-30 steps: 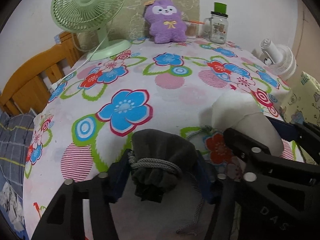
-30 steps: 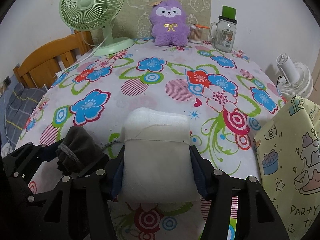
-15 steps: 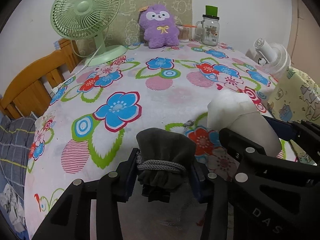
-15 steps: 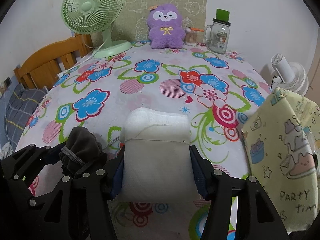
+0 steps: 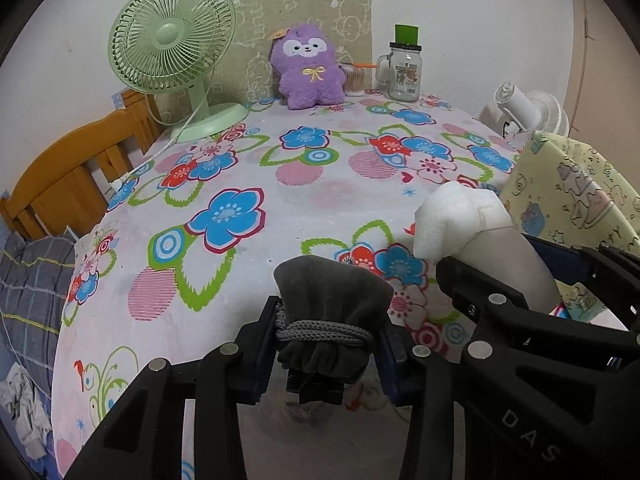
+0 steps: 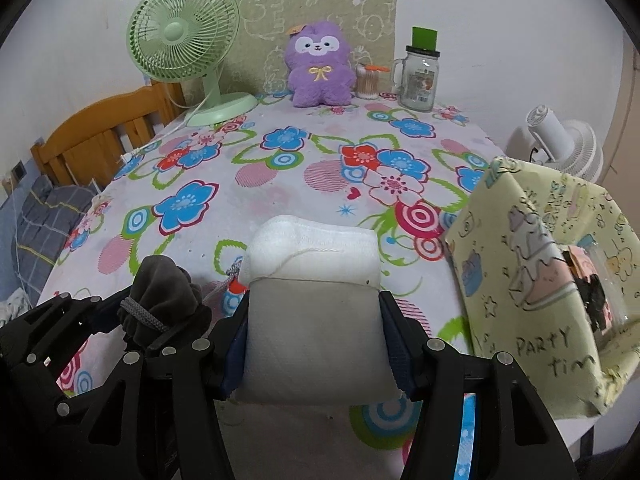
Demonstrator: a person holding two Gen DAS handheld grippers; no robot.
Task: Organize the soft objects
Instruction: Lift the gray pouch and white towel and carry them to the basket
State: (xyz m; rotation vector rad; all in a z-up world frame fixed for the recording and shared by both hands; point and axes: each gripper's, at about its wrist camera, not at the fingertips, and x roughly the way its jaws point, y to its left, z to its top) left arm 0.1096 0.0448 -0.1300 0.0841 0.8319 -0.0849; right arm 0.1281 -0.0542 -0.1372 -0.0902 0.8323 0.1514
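A: What stands around the two grippers?

B: At the far edge of the table (image 5: 280,208), against the wall, a green fan (image 5: 176,52) on the left with its white cord running off the table's left side. To its right sits a purple plush toy (image 5: 310,70), then a small tub of cotton swabs (image 5: 353,82), then a glass jar (image 5: 405,72) with a green-topped lid. A patterned sheet (image 6: 316,12) is stuck on the wall behind them.

A: Anything close by?

B: A yellow gift bag (image 6: 532,280) printed with cartoon drawings stands just to the right of the right gripper (image 6: 314,336). Something dark and pink shows in its open side; I cannot tell what. Beyond the bag is a white fan (image 6: 560,144), off the table.

A: And the soft things?

B: Both are held up over the near part of the table. The left gripper (image 5: 326,344) is clamped on a dark grey drawstring pouch (image 5: 332,300), its pads squeezing at the corded neck. The right gripper holds a white pouch (image 6: 314,280) between fairly wide fingers, pads pressed to its sides. The two grippers are side by side.

A: The surface and the room?

B: A white tablecloth with big blue, red and pink flowers. A wooden bed frame (image 5: 68,176) and checked grey bedding (image 5: 28,280) lie to the left; the wall is plain white.
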